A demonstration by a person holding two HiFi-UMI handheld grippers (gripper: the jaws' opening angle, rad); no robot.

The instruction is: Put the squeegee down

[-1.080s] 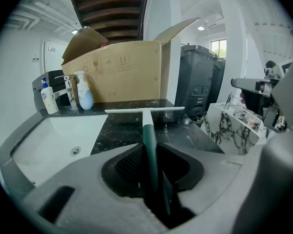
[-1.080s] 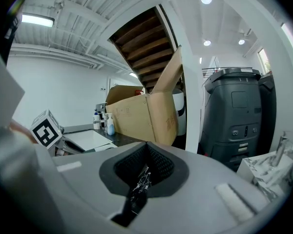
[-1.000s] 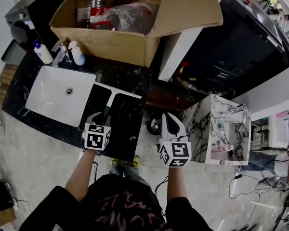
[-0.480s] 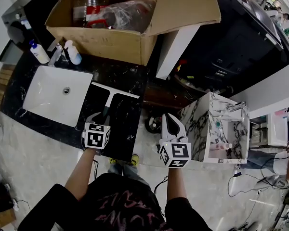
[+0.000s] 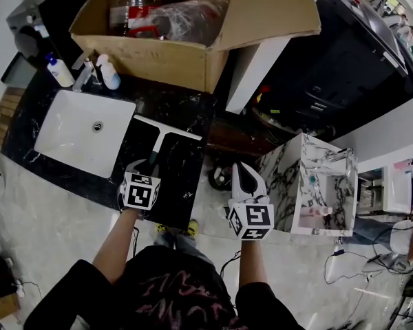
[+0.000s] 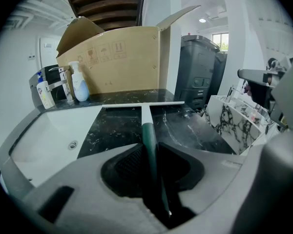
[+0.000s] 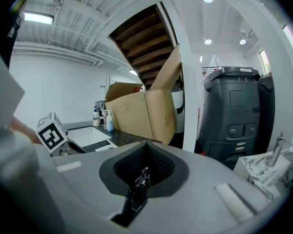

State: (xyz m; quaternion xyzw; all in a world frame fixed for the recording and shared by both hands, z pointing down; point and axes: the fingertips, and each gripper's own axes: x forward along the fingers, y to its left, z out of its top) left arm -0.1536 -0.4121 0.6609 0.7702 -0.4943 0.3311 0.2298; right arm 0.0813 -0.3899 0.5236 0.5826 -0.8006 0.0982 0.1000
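The squeegee (image 5: 166, 129) lies on the black marble counter (image 5: 186, 181), its white blade flat and crosswise, its dark green handle (image 6: 147, 130) running back toward me. My left gripper (image 5: 146, 166) points down at the counter with the handle end between its jaws. Both pads still rest against the handle, though the jaws have just been easing open a little. In the left gripper view the blade (image 6: 136, 104) sits straight ahead of the left gripper (image 6: 149, 147). My right gripper (image 5: 241, 168) hangs off the counter's right edge, shut and empty. In its own view the right gripper (image 7: 145, 150) shows its jaws meeting.
A white sink (image 5: 82, 133) is sunk in the counter left of the squeegee, with a faucet (image 5: 82, 81) and two bottles (image 5: 58, 71) behind it. A large open cardboard box (image 5: 165, 57) fills the counter's back. A white marble unit (image 5: 310, 184) stands right of my right gripper.
The picture has shifted slightly. The squeegee stays flat on the counter and both grippers keep their places.
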